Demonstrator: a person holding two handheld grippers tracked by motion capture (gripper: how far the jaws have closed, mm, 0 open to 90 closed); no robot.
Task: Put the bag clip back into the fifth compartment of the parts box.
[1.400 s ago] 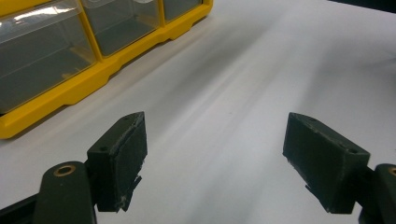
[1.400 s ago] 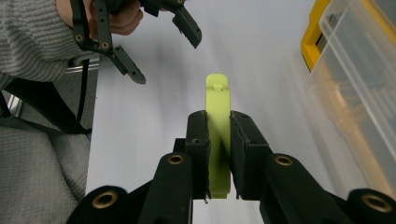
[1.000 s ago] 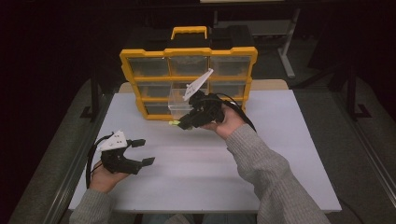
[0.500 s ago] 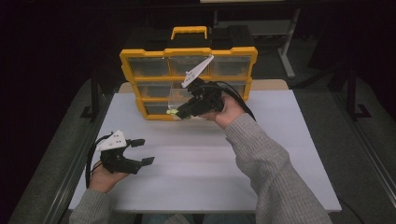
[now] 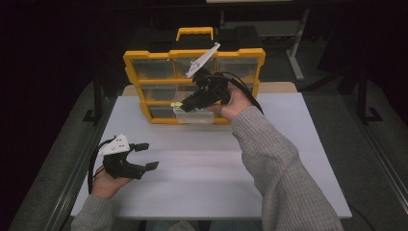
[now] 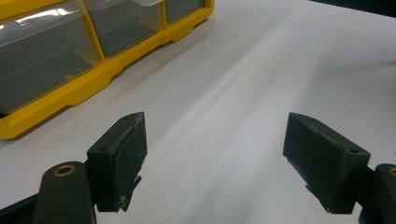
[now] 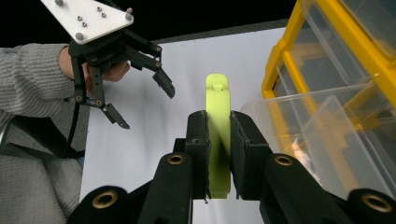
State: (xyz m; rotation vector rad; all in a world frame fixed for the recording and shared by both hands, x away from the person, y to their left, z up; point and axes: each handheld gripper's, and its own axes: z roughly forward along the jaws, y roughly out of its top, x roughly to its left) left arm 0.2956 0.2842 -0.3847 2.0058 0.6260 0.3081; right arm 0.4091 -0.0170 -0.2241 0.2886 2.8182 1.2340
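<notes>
1. The lime-green strip point(image 5: 185, 107) sits, in the high view, pinched in the right gripper point(image 5: 188, 105), held up in front of the yellow organiser point(image 5: 144, 56) just above a clear drawer point(image 5: 195, 117) that is pulled out of the bottom row. The person's right hand point(image 5: 235, 101) wraps the gripper body, and the grey sleeve point(image 5: 274, 163) runs back toward the near edge of the white table point(image 5: 298, 144). Well apart, at the near left, the left gripper point(image 5: 144, 156) rests low over the table in the left hand point(image 5: 108, 183), its jaws spread wide with nothing between them.

2. In the left gripper view, its two black pads point(image 6: 119, 161) stand far apart over bare table point(image 6: 224, 93), gripping nothing. The organiser's point(image 6: 70, 95) bottom row runs along the upper left.

3. In the right gripper view, the black pads point(image 7: 198, 156) are pressed flat on either side of the green strip point(image 7: 218, 116), which stands on edge and pokes out past the tips. The open drawer point(image 7: 299, 121) lies just to its right, against the organiser's yellow frame point(image 7: 280, 60). Farther off, the left gripper point(image 7: 140, 100) hangs open.
</notes>
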